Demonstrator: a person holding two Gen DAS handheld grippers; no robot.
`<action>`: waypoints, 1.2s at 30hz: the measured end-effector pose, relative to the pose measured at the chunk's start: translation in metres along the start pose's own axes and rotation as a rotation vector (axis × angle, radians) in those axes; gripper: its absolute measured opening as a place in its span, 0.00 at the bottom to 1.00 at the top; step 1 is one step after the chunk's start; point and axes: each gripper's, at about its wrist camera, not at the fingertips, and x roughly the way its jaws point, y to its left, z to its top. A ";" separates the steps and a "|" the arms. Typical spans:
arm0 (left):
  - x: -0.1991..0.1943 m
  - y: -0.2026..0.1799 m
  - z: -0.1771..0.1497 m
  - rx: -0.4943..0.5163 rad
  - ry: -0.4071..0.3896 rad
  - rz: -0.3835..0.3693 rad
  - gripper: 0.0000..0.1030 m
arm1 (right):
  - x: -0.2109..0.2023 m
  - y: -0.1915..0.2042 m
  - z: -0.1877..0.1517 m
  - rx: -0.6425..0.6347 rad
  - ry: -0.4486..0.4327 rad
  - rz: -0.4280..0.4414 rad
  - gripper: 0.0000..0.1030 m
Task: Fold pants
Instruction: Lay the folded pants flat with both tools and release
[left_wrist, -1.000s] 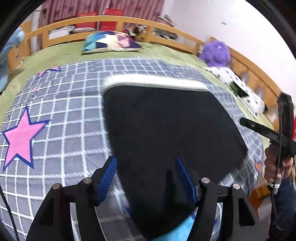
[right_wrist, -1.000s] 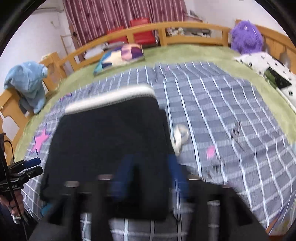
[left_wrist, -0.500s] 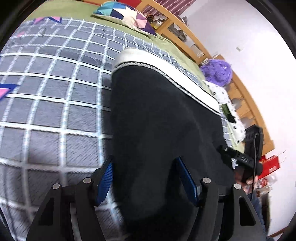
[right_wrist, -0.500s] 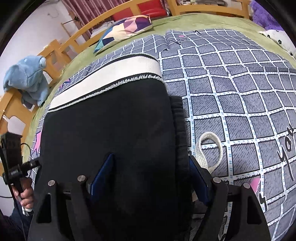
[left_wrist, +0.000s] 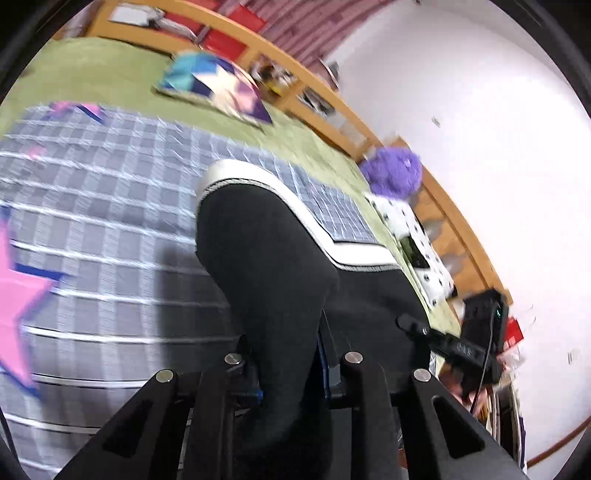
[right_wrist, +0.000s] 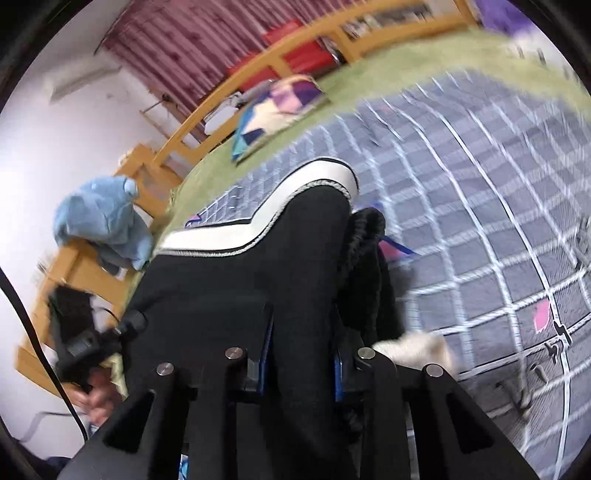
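Note:
Black pants (left_wrist: 273, 266) with a white striped hem band (left_wrist: 258, 177) lie on a grey checked bedspread (left_wrist: 110, 206). My left gripper (left_wrist: 290, 365) has its jaws closing on the near left part of the black cloth, which bunches up between the blue pads. In the right wrist view the same pants (right_wrist: 258, 280) rise in a hump. There my right gripper (right_wrist: 301, 365) is closing on the near right edge, with a thick fold pinched between its pads. A cream drawstring (right_wrist: 417, 349) hangs beside the right fingers.
A patterned pillow (left_wrist: 214, 86) lies on the green blanket near the wooden bed rail (left_wrist: 303, 96). A purple plush toy (left_wrist: 393, 171) and a spotted cushion (left_wrist: 417, 236) sit at the right edge. A blue plush (right_wrist: 99, 218) hangs on the left rail.
Both grippers went from open over the flat pants to pinching the near edge. The cloth now humps up, and both views have tilted and shifted.

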 end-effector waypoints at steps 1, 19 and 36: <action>-0.015 0.011 0.005 -0.002 -0.009 0.025 0.19 | 0.004 0.022 -0.002 -0.014 -0.002 0.011 0.24; -0.083 0.086 -0.007 0.202 -0.033 0.530 0.61 | 0.122 0.117 -0.028 -0.185 0.150 -0.078 0.45; 0.017 0.095 0.038 0.260 0.039 0.594 0.69 | 0.195 0.149 0.027 -0.352 0.060 -0.158 0.33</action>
